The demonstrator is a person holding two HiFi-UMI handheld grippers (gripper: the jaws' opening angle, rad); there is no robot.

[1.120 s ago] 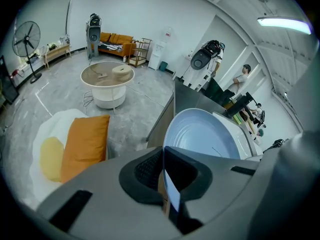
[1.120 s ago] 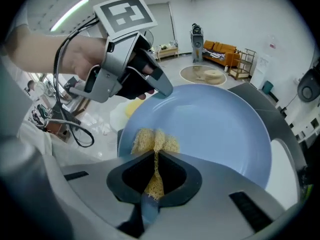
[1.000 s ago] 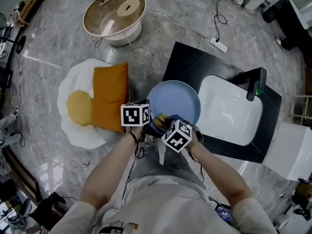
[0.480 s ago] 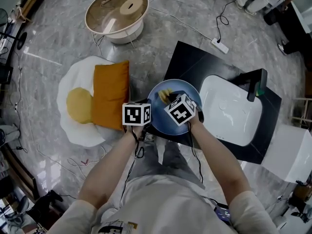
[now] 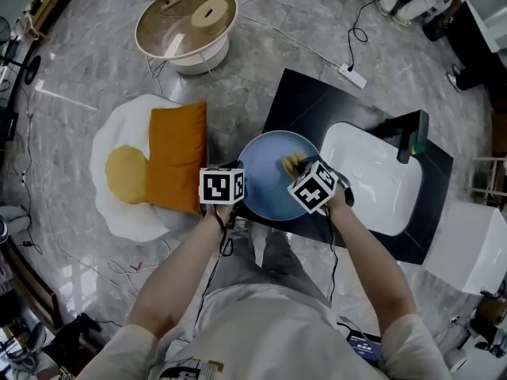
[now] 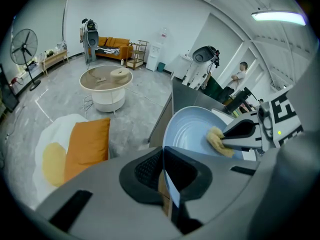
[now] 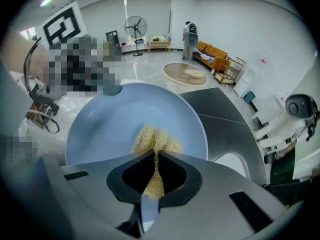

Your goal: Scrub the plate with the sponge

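Note:
A pale blue plate point(image 5: 269, 182) is held over the black counter's left end, just left of the white sink. My left gripper point(image 6: 166, 184) is shut on the plate's point(image 6: 192, 131) near-left rim, which runs edge-on between its jaws. My right gripper point(image 7: 154, 170) is shut on a yellow sponge point(image 7: 155, 140), pinched thin between the jaws, its loose end pressed on the plate's point(image 7: 115, 124) face. In the head view the sponge point(image 5: 293, 163) lies on the plate's right side under the right gripper point(image 5: 305, 174). The sponge point(image 6: 220, 141) also shows in the left gripper view.
The white sink point(image 5: 372, 176) with a black tap point(image 5: 412, 137) sits in the black counter point(image 5: 317, 105). On the floor lie a white egg-shaped cushion point(image 5: 127, 172), an orange pillow point(image 5: 178, 157) and a round table point(image 5: 186, 22). A power strip point(image 5: 352, 75) lies behind the counter.
My right gripper has swept the sponge from the plate's near edge, across its face, to the plate's right side. The left gripper and the plate have stayed put.

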